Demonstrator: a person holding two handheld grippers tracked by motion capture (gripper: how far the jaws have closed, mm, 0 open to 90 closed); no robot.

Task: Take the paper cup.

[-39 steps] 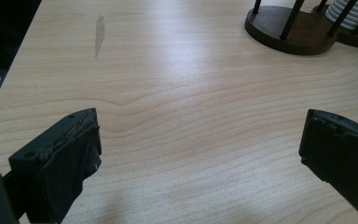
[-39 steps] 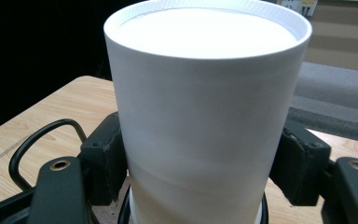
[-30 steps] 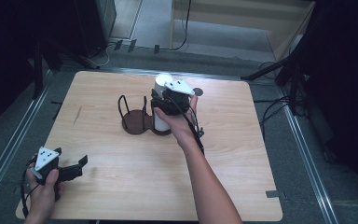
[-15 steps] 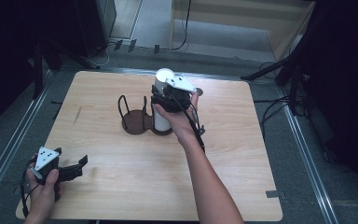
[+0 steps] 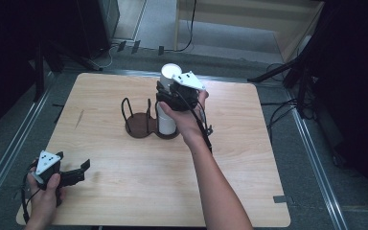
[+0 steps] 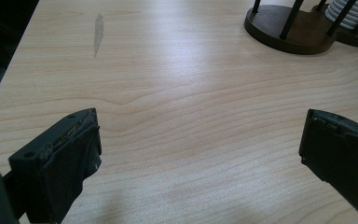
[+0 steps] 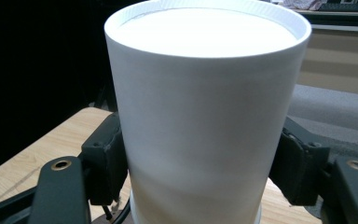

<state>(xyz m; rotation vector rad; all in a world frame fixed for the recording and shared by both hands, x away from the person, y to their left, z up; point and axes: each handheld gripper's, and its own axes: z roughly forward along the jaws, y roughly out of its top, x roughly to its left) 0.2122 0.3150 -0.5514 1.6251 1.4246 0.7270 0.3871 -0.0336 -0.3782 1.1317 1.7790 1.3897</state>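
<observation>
The white cup [image 7: 205, 116] stands upright between the jaws of the right tool [image 5: 172, 98], its long axis vertical and its open rim well above the pads. In the right gripper view the two pads press against the cup's wall about halfway up, one on each side, so this tool is clamped on the cup. Below it the rim of another white cup shows, so the held one appears to be the top of a stack of cups [image 5: 165, 122] sitting in the right-hand ring of a dark double holder [image 5: 139, 127] with upright black posts. From the tool the stack runs straight down; the holder's other ring, empty, lies just beside it on the side toward the left hand.

What the coming move turns on is that vertical axis: the cup can only come free, or seat deeper, along the stack's own line, so I judge that the pull or push must be straight up or down, not tilted.

The right hand [image 5: 187, 117] reaches forward from the near edge of the counter [image 5: 249, 158], forearm stretched, wrist level, tool pointing away from the person.

The left tool [image 5: 74, 175] rests low near the counter's near left corner, well apart from the holder, jaws wide apart over bare wood.
</observation>
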